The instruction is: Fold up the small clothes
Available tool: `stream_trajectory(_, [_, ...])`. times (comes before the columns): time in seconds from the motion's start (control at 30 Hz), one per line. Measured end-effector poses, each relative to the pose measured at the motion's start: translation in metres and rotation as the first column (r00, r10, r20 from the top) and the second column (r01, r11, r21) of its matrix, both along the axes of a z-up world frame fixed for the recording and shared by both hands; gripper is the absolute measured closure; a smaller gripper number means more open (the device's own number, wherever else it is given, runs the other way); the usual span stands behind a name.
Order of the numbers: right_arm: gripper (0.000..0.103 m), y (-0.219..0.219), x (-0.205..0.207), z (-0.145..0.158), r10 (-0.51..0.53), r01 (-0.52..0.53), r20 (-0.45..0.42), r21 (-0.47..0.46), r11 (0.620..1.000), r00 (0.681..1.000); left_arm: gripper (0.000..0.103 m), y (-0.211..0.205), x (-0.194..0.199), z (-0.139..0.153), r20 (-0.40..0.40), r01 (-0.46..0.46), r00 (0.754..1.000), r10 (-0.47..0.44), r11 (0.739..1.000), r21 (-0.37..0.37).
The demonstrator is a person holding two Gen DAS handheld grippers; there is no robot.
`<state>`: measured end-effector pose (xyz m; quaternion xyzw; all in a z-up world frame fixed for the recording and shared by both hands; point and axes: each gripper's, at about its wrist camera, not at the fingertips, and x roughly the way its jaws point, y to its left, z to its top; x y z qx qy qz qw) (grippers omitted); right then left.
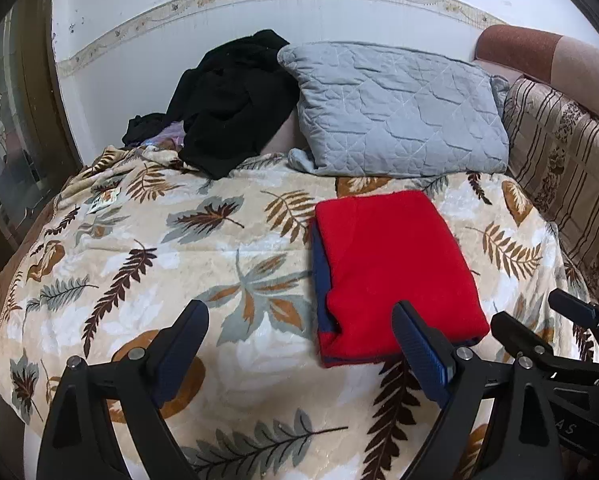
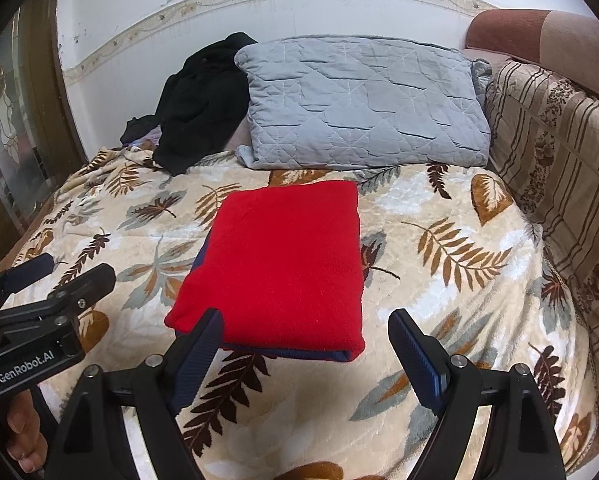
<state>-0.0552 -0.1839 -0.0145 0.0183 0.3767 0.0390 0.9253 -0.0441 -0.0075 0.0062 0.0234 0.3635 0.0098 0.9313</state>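
A red garment with a blue layer underneath (image 1: 391, 268) lies folded into a flat rectangle on the leaf-patterned blanket (image 1: 179, 264); it also shows in the right wrist view (image 2: 287, 264). My left gripper (image 1: 301, 312) is open and empty, hovering just left of the garment's near edge. My right gripper (image 2: 305, 318) is open and empty, its jaws straddling the garment's near edge from above. The right gripper shows in the left wrist view (image 1: 539, 320), and the left gripper in the right wrist view (image 2: 59, 272).
A grey quilted pillow (image 1: 395, 108) leans on the wall behind the garment. A pile of black clothes (image 1: 227, 104) sits at the back left. A striped sofa back (image 2: 559, 152) runs along the right. A wooden door (image 2: 19, 128) stands left.
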Motion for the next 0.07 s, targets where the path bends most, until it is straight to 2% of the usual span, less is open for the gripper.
stream_trajectory(0.07, [0.016, 0.0004, 0.0026, -0.0007, 0.002, -0.002, -0.001, 0.000, 1.000, 1.000, 0.010, -0.0002, 0.0019, -0.0001, 0.003, 0.000, 1.000, 0.000, 1.000, -0.002])
